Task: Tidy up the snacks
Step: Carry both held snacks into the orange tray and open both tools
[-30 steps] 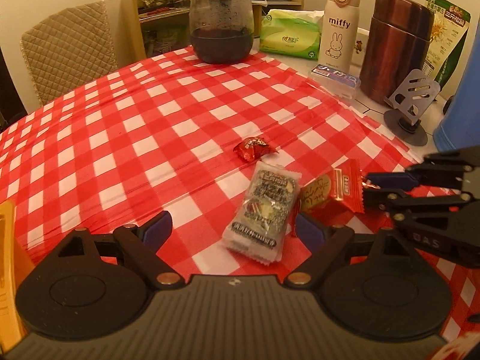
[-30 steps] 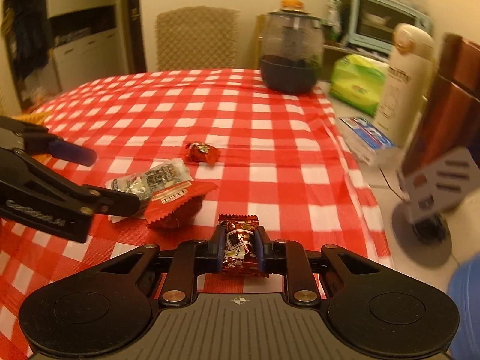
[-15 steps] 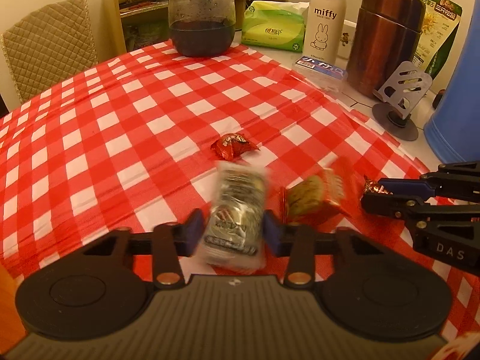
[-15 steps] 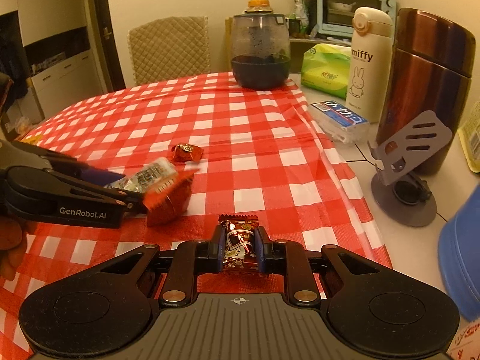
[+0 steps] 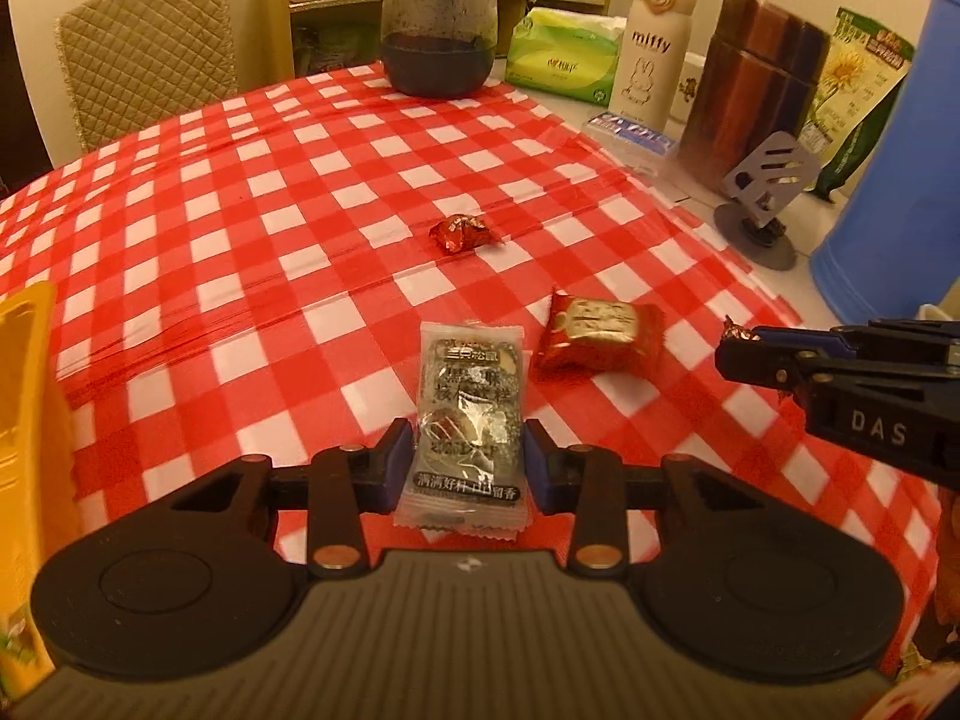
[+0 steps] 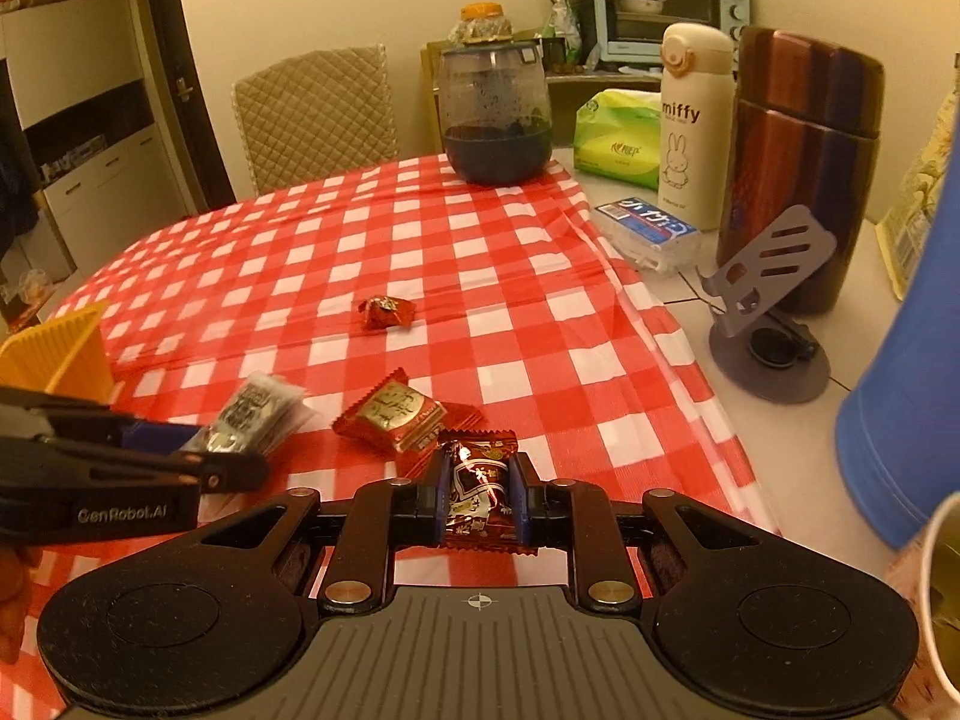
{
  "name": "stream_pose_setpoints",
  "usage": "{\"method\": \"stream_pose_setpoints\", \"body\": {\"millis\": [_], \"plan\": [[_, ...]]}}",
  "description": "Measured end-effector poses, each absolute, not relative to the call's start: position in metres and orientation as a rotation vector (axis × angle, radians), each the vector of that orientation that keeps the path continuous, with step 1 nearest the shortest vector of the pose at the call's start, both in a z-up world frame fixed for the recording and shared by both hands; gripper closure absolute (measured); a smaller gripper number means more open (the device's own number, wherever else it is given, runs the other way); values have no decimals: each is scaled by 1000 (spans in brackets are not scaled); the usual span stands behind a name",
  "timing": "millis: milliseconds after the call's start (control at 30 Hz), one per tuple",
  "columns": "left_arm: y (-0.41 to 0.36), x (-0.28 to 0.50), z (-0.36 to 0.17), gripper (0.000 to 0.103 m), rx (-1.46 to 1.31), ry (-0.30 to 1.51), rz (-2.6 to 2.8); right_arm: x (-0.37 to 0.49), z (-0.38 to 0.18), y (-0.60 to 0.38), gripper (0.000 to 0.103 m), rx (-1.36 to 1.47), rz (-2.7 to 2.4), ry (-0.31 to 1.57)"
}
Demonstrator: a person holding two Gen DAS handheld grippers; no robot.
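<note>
My left gripper (image 5: 469, 461) is shut on a silver-grey snack packet (image 5: 468, 414) and holds it over the red checked tablecloth (image 5: 252, 252); the packet also shows in the right wrist view (image 6: 255, 414). My right gripper (image 6: 478, 501) is shut on a dark red candy packet (image 6: 480, 489); that gripper shows at the right of the left wrist view (image 5: 774, 354). A red and gold biscuit packet (image 5: 597, 333) lies on the cloth between the grippers. A small red wrapped candy (image 5: 459, 232) lies farther back.
A yellow container (image 5: 24, 396) stands at the left edge. At the back are a dark glass jar (image 5: 440, 24), a green tissue pack (image 5: 561, 54), a miffy bottle (image 5: 654, 48) and a brown flask (image 5: 756, 84). At the right are a grey stand (image 5: 765, 192) and a blue cylinder (image 5: 900, 180).
My left gripper closed on the silver-grey packet and lifted it. The red and gold biscuit packet shifted and turned over beside it. My right gripper kept its hold on the candy packet.
</note>
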State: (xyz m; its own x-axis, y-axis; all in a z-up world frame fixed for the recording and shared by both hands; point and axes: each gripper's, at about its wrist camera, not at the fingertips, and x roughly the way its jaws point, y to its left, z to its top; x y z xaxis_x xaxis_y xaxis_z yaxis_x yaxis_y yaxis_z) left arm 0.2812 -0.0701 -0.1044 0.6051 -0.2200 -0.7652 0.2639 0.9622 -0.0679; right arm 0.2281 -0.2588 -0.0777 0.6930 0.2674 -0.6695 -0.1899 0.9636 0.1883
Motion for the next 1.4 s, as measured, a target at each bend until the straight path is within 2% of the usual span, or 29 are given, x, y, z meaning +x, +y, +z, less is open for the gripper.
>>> {"method": "stream_pose_setpoints", "body": {"millis": [733,1400], "plan": [[-34,162,-15,68,-30,775,-229,132,17,-218,82,151,290,693],[40,82,12,68,-74,727,-107,75,33,-131,82,130,429,697]]}}
